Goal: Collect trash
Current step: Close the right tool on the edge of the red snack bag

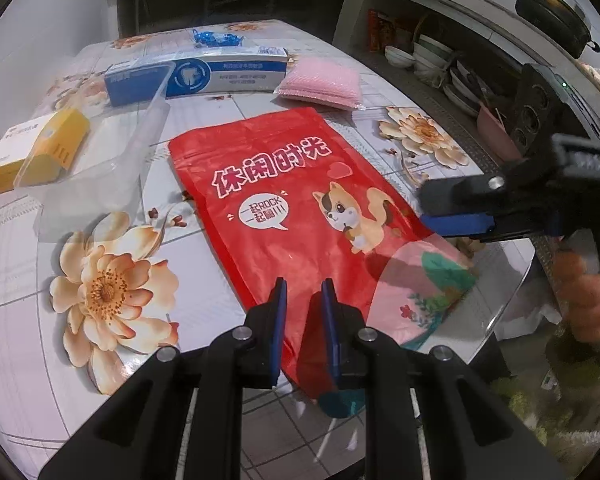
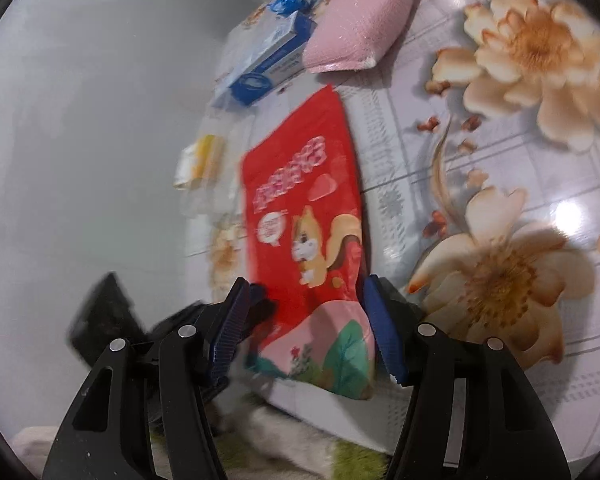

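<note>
A red pouch (image 1: pixel 300 216) with a cartoon squirrel and white lettering lies flat on the table (image 1: pixel 28 280), a glass top printed with large peach flowers. The pouch's lower end, with its pink and green print, hangs out past the table's near rim.

The left gripper (image 1: pixel 305 292) hovers low over the pouch's near edge. Its blue-padded fingers (image 1: pixel 281 320) are parted by a narrow gap and grasp nothing; the red film shows between them, and whether the pads touch it cannot be told.

The right gripper (image 2: pixel 306 300) comes in from the pouch's overhanging end. Its fingers (image 2: pixel 384 332) are spread wide, released, one on each side of the pouch's bottom corner, with the pouch lying between them. In the left view the same gripper (image 1: pixel 456 208) appears at the right edge of the table, a hand (image 1: pixel 588 300) wrapped round its grip.

Beyond the pouch lie a pink sponge pack (image 1: pixel 322 85), a blue and white box (image 1: pixel 204 76), and a crumpled blue wrapper (image 1: pixel 216 37) behind the box. To the left sits a yellow box (image 1: pixel 36 152), with a clear plastic tray (image 1: pixel 112 152) lying tilted beside and partly over it.

Shelves at the back right hold stacked bowls (image 1: pixel 428 56) and a lidded pot (image 1: pixel 552 12).
</note>
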A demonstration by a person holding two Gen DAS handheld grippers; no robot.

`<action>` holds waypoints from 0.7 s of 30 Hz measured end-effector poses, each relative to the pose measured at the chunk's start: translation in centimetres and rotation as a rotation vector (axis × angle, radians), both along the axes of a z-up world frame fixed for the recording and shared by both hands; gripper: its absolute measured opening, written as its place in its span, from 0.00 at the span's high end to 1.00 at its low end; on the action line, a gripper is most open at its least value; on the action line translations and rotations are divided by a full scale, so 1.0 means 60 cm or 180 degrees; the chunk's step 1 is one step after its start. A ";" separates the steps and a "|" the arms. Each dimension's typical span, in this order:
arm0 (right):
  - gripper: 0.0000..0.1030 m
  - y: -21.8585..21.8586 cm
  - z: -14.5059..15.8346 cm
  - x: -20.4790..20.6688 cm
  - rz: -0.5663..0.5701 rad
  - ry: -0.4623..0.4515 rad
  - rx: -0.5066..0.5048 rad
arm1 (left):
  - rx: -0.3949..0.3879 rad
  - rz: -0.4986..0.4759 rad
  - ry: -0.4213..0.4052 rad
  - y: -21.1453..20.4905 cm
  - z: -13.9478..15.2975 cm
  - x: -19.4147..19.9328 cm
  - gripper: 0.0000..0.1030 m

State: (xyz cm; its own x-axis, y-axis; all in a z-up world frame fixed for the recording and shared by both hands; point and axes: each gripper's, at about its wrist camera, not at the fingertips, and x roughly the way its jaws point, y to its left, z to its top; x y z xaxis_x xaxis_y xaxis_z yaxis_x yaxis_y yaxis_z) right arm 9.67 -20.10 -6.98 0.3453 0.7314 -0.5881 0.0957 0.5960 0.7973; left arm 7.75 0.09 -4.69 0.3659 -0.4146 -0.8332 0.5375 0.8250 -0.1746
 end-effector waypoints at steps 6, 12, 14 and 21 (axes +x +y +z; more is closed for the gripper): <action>0.47 -0.007 -0.011 0.005 0.0130 0.0031 0.0191 | -0.0059 0.0013 0.0015 0.011 0.000 0.005 0.84; 0.54 -0.003 -0.018 0.024 0.0143 0.0072 0.0094 | -0.0037 -0.0032 -0.0044 0.011 -0.001 0.001 0.84; 0.59 -0.003 -0.017 0.023 0.0170 0.0087 0.0088 | -0.0041 -0.0046 -0.0051 0.009 -0.001 0.001 0.84; 0.93 0.007 -0.024 0.007 0.0264 0.0158 0.0064 | -0.0146 -0.0173 -0.0020 -0.005 -0.003 0.000 0.84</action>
